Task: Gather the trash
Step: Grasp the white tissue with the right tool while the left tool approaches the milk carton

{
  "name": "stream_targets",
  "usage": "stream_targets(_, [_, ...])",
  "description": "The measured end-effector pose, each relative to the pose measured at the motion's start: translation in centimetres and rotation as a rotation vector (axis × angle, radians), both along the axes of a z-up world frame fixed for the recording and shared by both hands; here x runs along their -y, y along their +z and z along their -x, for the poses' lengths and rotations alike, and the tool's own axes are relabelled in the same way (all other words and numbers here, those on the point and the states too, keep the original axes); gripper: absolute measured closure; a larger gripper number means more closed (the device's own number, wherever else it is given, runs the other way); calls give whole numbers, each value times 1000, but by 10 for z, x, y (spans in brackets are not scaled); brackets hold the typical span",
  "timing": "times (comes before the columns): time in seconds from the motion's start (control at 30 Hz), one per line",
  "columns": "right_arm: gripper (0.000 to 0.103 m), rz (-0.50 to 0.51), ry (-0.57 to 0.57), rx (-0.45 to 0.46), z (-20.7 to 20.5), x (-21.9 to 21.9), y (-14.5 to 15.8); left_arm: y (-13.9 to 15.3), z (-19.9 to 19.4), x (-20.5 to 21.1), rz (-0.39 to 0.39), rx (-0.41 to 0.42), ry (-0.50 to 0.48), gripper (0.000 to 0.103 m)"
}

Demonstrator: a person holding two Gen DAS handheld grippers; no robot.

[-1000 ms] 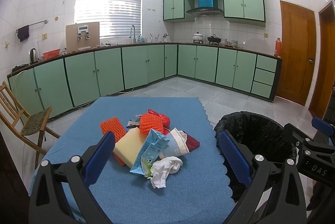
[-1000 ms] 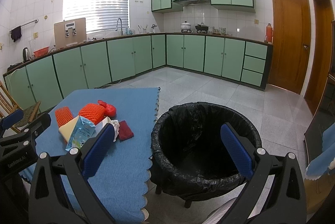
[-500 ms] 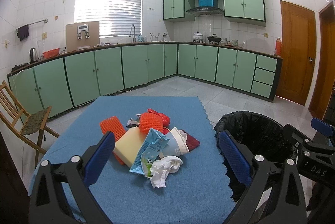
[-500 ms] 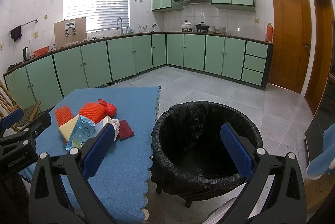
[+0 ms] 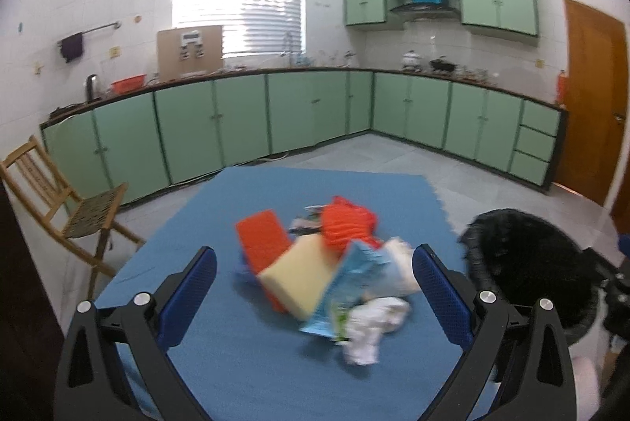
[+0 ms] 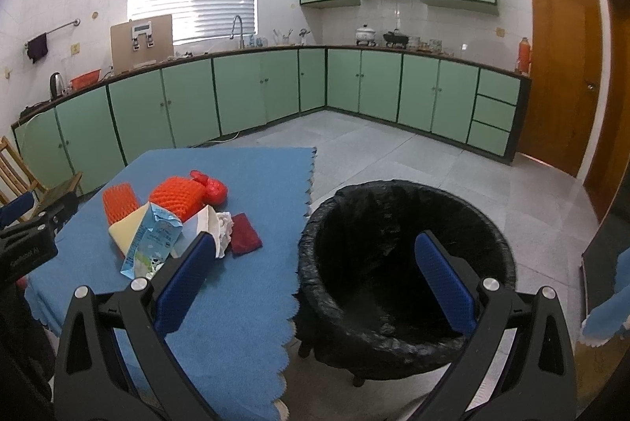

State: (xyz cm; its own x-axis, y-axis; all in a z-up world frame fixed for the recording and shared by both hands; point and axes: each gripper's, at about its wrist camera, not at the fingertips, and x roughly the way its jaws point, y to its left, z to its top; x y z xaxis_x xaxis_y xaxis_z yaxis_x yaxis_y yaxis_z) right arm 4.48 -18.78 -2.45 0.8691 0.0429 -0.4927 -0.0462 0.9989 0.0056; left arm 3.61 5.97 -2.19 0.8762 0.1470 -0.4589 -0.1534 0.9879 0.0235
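A pile of trash lies on the blue tablecloth (image 5: 244, 362): an orange foam net (image 5: 262, 238), a yellow sponge (image 5: 299, 273), a light blue milk carton (image 5: 340, 293), a crumpled white tissue (image 5: 372, 326), an orange mesh ball (image 5: 346, 222). My left gripper (image 5: 315, 297) is open and empty, just in front of the pile. My right gripper (image 6: 315, 277) is open and empty, in front of the black-lined trash bin (image 6: 405, 263). The pile also shows in the right wrist view, with the carton (image 6: 151, 244) and a dark red wrapper (image 6: 244, 234).
The bin (image 5: 527, 263) stands right of the table. A wooden folding chair (image 5: 59, 208) stands left of it. Green cabinets (image 6: 275, 86) line the walls, and a brown door (image 6: 559, 67) is at the right. The left gripper's body (image 6: 27, 244) shows at the right view's left edge.
My left gripper has swung left and moved closer to the trash pile; its view is blurred by motion. My right gripper has barely moved.
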Motion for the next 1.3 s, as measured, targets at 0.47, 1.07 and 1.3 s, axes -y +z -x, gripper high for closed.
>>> stream_targets(0.47, [20,-30,165,-191,-68,-75,-69,-57,-40,-50,-32,-175,71,10])
stream_targets(1.07, [26,-10,302,-328,-105,-143,-121,-92,-50,-82,-21,-255,94,12])
stream_targets(1.3, [70,-60,406,-351,-100,-149,-122,-97,-52,-79,-15,-261,86,12])
